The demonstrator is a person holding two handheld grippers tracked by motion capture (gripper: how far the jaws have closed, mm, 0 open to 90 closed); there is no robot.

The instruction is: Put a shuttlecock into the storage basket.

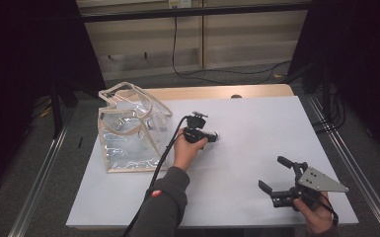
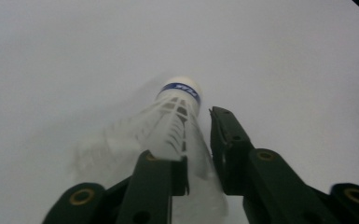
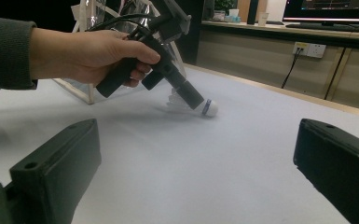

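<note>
I see the shuttlecock [image 2: 175,123] lying on the white table [image 1: 256,128] just right of the clear bag [image 1: 128,131]. My left gripper [image 2: 198,140] clenches its feather skirt between the jaws. My right gripper [image 1: 276,178] rests released, well apart from the bag.

Lab or office recording space: white surface [image 1: 256,138] at frame centre flanked by metal rails [image 1: 39,177] lower left and lower right; black curtains [image 1: 24,54] filling upper left and upper right; beige panelled wall [image 1: 247,34] at top with black cable [image 1: 175,54] hanging down; grey carpet floor [image 1: 237,76]; in right gripper view, monitor [image 3: 331,9] upper right, wall socket [image 3: 310,49] below it, wooden counter [image 3: 261,25] along top
</note>
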